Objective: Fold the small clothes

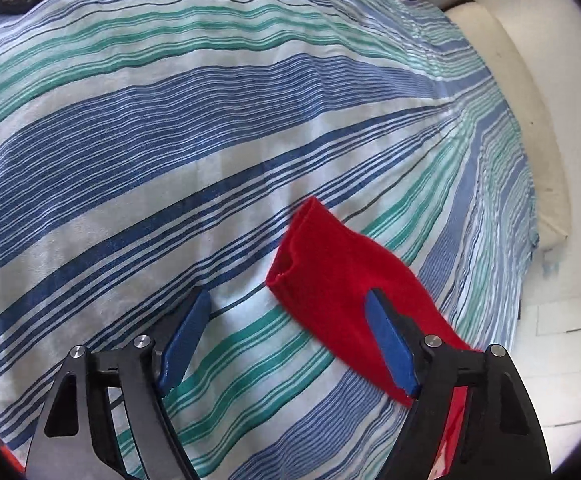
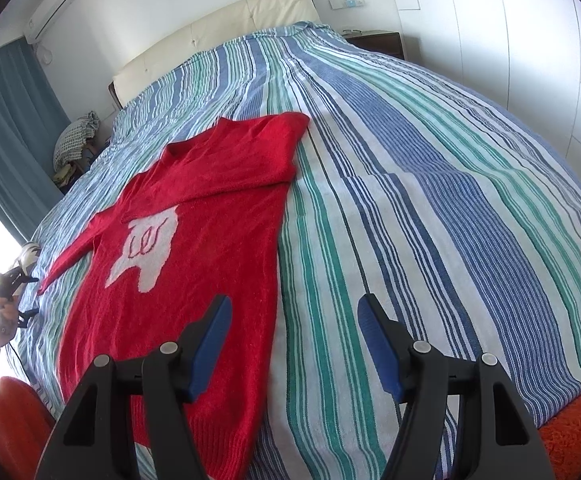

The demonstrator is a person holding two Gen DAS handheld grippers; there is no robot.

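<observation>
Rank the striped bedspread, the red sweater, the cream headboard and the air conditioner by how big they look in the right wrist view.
1. striped bedspread, fills most of the view.
2. red sweater.
3. cream headboard.
4. air conditioner.
The headboard and the air conditioner sit far from the camera, so only apparent size is ranked.

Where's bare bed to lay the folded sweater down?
Free: the striped bedspread right of the sweater, up to the headboard. Also a smaller strip beyond its collar. Crowded: the left edge, where the spread sleeve reaches the left gripper.
</observation>
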